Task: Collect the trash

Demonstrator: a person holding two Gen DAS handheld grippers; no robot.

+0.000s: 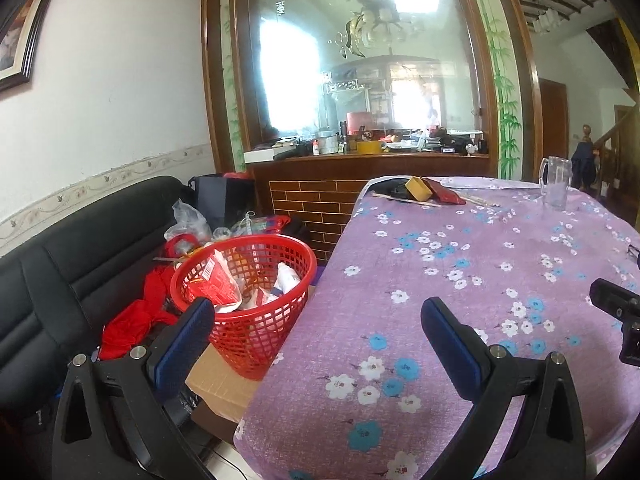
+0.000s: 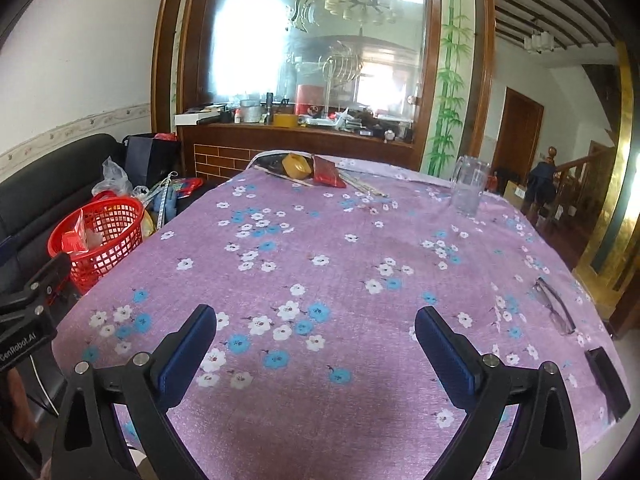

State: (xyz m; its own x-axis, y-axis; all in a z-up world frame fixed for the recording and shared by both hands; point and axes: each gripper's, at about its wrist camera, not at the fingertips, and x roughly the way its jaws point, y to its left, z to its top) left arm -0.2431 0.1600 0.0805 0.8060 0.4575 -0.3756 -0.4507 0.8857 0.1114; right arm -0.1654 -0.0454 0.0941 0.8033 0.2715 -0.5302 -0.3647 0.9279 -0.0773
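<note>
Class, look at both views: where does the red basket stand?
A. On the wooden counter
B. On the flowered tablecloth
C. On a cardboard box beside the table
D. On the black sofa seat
C: the red basket rests on a cardboard box, between the table and sofa.

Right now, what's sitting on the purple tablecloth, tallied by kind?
Clear jug: 1
Yellow box: 1
Red packet: 1
Eyeglasses: 1
Dark flat object at the near right edge: 1
Chopstick-like sticks: count unclear
Total: 5, plus sticks
</note>
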